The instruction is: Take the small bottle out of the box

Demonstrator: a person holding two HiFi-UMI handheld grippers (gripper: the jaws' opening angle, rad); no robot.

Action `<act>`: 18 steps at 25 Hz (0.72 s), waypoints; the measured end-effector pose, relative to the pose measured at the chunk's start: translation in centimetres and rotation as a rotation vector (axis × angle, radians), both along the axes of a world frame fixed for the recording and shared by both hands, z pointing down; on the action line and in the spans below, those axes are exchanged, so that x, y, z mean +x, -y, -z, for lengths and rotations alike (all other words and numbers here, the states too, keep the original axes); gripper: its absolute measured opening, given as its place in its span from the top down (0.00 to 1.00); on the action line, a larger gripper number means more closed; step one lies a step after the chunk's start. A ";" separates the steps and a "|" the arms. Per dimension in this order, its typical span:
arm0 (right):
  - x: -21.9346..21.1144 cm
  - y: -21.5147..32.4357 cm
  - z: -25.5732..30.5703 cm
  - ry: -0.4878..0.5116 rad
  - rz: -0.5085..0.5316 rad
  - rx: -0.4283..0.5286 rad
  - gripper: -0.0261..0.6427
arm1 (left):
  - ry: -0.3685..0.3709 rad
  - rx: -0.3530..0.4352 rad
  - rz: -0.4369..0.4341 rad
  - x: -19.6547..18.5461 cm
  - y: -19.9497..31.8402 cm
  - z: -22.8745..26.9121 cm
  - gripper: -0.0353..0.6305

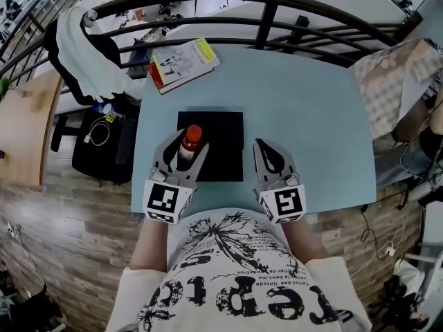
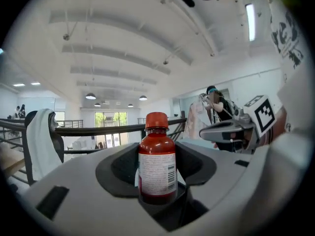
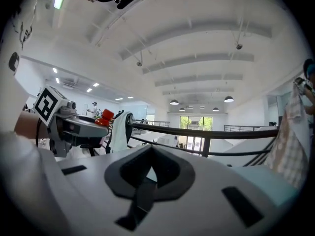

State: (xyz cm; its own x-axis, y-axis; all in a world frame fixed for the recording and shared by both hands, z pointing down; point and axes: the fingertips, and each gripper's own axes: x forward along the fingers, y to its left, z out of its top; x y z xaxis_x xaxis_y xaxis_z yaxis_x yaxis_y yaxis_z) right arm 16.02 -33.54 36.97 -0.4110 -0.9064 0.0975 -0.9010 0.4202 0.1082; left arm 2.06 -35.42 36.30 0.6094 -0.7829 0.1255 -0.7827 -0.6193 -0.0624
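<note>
A small dark-red bottle (image 1: pixel 190 144) with an orange-red cap and a white label stands upright between the jaws of my left gripper (image 1: pixel 185 146), which is shut on it. It hangs over the left part of the black box (image 1: pixel 221 151) on the light blue table (image 1: pixel 311 116). The left gripper view shows the bottle (image 2: pixel 157 163) seated in the jaws' notch, with the left gripper (image 2: pixel 157 183) closed around its lower body. My right gripper (image 1: pixel 266 154) rests at the box's right edge, jaws together with nothing in them; the right gripper view shows the right gripper (image 3: pixel 150 176) the same way.
A booklet (image 1: pixel 181 62) lies at the table's far left corner. A dark curved railing (image 1: pixel 277 5) runs behind the table, with a white cloth (image 1: pixel 83 47) draped over it at the left. A checked cloth (image 1: pixel 394 81) is at the right.
</note>
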 end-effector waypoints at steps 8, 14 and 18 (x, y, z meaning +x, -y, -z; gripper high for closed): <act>-0.3 0.1 2.7 0.039 0.000 0.083 0.94 | -0.145 0.095 0.110 -3.3 -0.6 3.6 0.60; -0.7 0.0 2.8 0.035 0.007 0.077 0.95 | -0.150 0.104 0.125 -3.8 -1.1 4.2 0.60; -0.7 0.0 2.7 0.036 0.010 0.077 0.94 | -0.146 0.110 0.127 -3.6 -1.3 4.3 0.60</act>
